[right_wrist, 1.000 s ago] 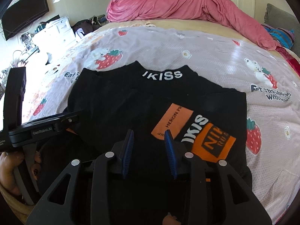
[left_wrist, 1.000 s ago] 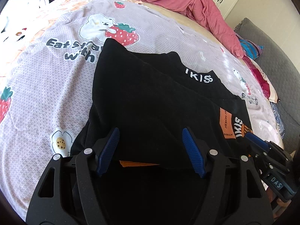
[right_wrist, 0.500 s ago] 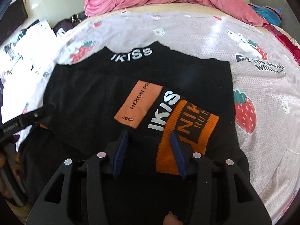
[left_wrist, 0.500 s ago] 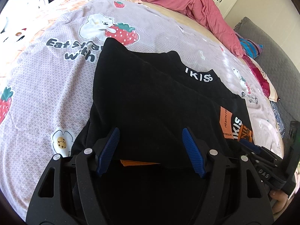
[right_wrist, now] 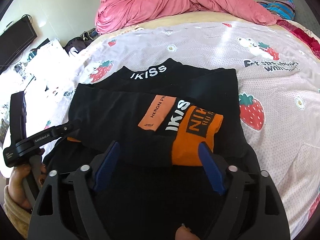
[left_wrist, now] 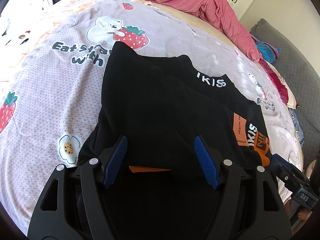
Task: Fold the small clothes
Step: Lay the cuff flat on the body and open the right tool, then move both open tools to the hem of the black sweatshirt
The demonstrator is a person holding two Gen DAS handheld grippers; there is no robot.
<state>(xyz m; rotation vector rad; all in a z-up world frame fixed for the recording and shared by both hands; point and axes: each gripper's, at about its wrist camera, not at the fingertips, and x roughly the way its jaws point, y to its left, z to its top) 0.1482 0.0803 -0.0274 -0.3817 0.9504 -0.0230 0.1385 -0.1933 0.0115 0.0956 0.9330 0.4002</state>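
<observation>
Right hand-held gripper opening over black garment beside pink duvet.

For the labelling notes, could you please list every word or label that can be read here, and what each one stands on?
"IKISS": white, on the collar of the black garment.
"HERON PR": on its orange patch; the small line below is unreadable.
"IKIS" and "NI": on the black and orange cuff; the rest is cut off.
"Eat strawberries with": on the pale printed bedsheet; the last word is blurred.
"GenRobot.AI": on the left gripper; its smaller label is unreadable.
</observation>
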